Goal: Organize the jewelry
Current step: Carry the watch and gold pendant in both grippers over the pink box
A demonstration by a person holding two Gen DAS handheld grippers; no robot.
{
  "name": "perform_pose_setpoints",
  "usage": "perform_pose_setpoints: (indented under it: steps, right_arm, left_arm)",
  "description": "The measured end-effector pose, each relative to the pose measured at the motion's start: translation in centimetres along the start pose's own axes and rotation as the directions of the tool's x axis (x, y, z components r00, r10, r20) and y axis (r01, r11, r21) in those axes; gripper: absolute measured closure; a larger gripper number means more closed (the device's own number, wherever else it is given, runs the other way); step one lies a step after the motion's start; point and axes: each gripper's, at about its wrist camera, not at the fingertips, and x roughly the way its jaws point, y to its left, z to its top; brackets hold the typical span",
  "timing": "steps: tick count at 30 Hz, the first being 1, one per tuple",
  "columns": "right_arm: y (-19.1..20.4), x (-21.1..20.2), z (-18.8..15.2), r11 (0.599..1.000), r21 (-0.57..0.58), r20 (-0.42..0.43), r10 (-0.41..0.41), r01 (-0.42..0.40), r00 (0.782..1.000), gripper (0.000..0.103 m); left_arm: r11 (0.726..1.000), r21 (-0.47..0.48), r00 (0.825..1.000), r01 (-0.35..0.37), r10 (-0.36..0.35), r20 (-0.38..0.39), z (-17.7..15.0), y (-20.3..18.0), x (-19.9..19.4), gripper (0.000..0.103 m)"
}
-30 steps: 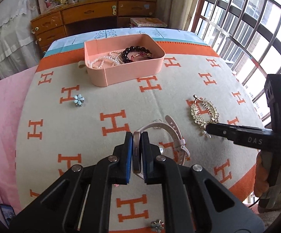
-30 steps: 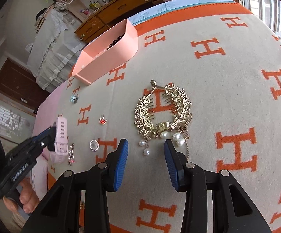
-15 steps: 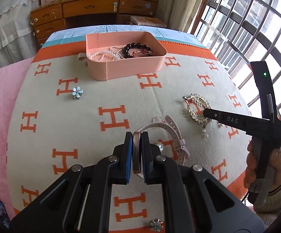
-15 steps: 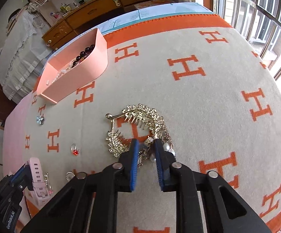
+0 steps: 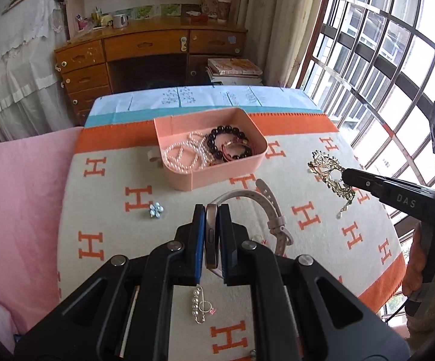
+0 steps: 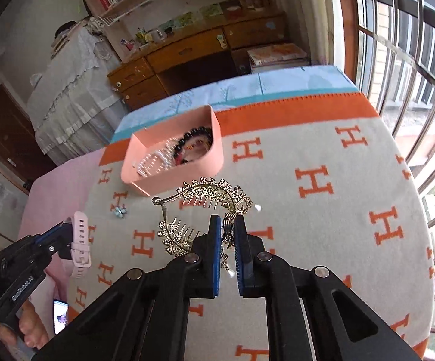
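My left gripper [image 5: 212, 215] is shut on a pale pink watch [image 5: 265, 201] and holds it above the blanket; the watch also shows in the right wrist view [image 6: 80, 240]. My right gripper [image 6: 226, 225] is shut on a gold hair comb with pearl drops [image 6: 205, 198], lifted off the blanket; the comb also shows in the left wrist view [image 5: 330, 171]. A pink box [image 5: 217, 177] with pearl and dark bead bracelets stands ahead of both grippers, and it shows in the right wrist view [image 6: 214, 156] too.
On the orange-and-cream H blanket [image 5: 112, 234] lie a blue flower brooch [image 5: 156, 210] and a pearl pin with a ring [image 5: 199, 305]. A pink sheet [image 5: 15, 195] lies left. A wooden desk [image 5: 145, 51] and barred windows [image 5: 383, 45] stand beyond.
Both grippers have risen and moved toward the pink box. The right gripper closed on the gold comb and lifted it off the blanket. The left still holds the watch.
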Motion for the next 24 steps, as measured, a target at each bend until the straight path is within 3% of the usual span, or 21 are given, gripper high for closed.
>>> perform_pose_setpoints:
  steps: [6, 10, 15, 21, 24]
  right_arm:
    - [3.0, -4.1, 5.8, 0.996, -0.038, 0.087, 0.085, -0.082, 0.993, 0.095]
    - [4.6, -3.8, 8.9, 0.992, -0.043, 0.120, 0.125, -0.121, 0.985, 0.095]
    - [5.5, 1.7, 11.1, 0.992, -0.003, 0.083, 0.126, -0.126, 0.989, 0.095]
    - [4.8, 10.6, 11.6, 0.997, 0.034, 0.026, 0.066, -0.067, 0.997, 0.095]
    - [4.4, 13.9, 11.1, 0.998, 0.036, 0.001, 0.044, -0.044, 0.999, 0.095]
  left_arm:
    - [0.998, 0.001, 0.995, -0.066, 0.066, 0.078, 5.5, 0.9, -2.6, 0.097]
    - [0.994, -0.017, 0.989, -0.110, 0.111, 0.103, 8.7, 1.6, -2.3, 0.097]
    - [0.987, -0.045, 0.986, -0.151, 0.154, 0.065, 10.5, 2.3, 2.6, 0.097]
    - [0.970, -0.046, 0.971, -0.237, 0.238, 0.010, 9.6, 2.3, 10.9, 0.097]
    - [0.969, -0.058, 0.970, -0.242, 0.240, -0.044, 9.1, 2.6, 14.7, 0.097]
